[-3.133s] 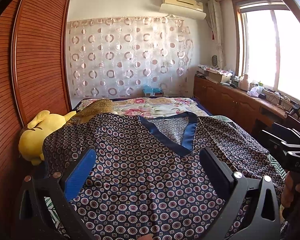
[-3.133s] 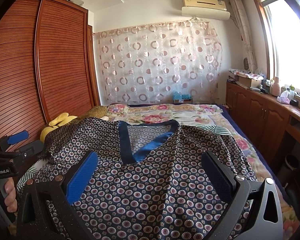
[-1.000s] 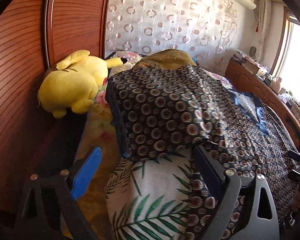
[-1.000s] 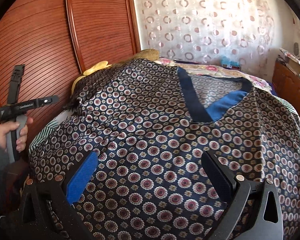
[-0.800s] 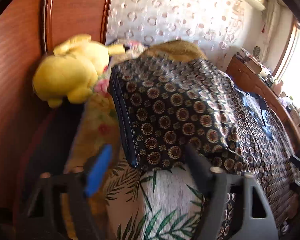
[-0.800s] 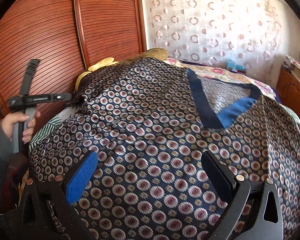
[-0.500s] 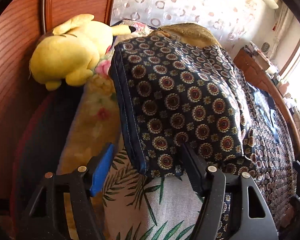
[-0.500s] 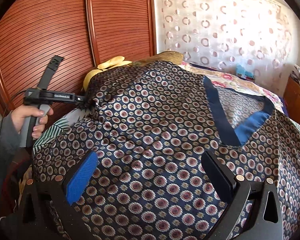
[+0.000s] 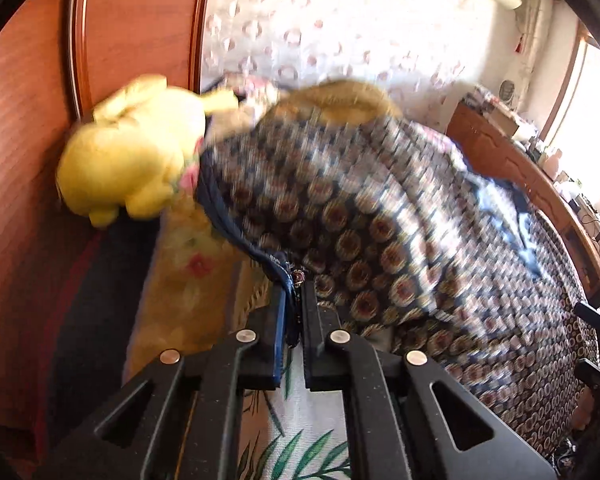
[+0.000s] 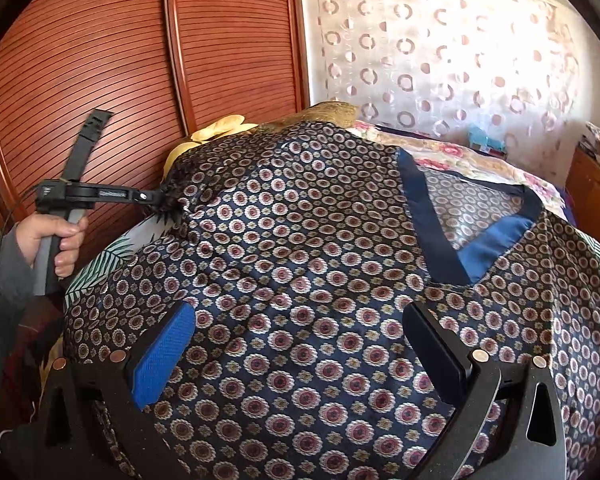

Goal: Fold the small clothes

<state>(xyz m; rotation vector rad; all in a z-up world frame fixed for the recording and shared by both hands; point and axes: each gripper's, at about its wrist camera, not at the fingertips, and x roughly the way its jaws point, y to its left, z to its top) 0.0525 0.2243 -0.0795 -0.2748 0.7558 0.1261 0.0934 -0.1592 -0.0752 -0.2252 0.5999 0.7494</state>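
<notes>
A dark blue top with a round flower print and a blue V-neck point(image 10: 480, 248) lies spread face up on the bed; it also shows in the left wrist view point(image 9: 380, 216). My left gripper point(image 9: 294, 300) is shut on the hem of its left sleeve point(image 9: 288, 276), at the bed's left side; the right wrist view shows it point(image 10: 162, 202) pinching that sleeve, the cloth bunched at its tips. My right gripper point(image 10: 300, 344) is open and empty, held just above the lower front of the top.
A yellow plush toy point(image 9: 132, 160) sits against the wooden wardrobe doors point(image 10: 100, 80) at the left. A leaf-print sheet point(image 9: 300, 440) and floral bedding point(image 10: 460, 156) lie under the top. Wooden cabinets point(image 9: 520, 176) run along the right under the window.
My left gripper moved in on the sleeve's hem and closed on it; its jaws were wide open half a second ago. My right gripper stayed open, its view turning left.
</notes>
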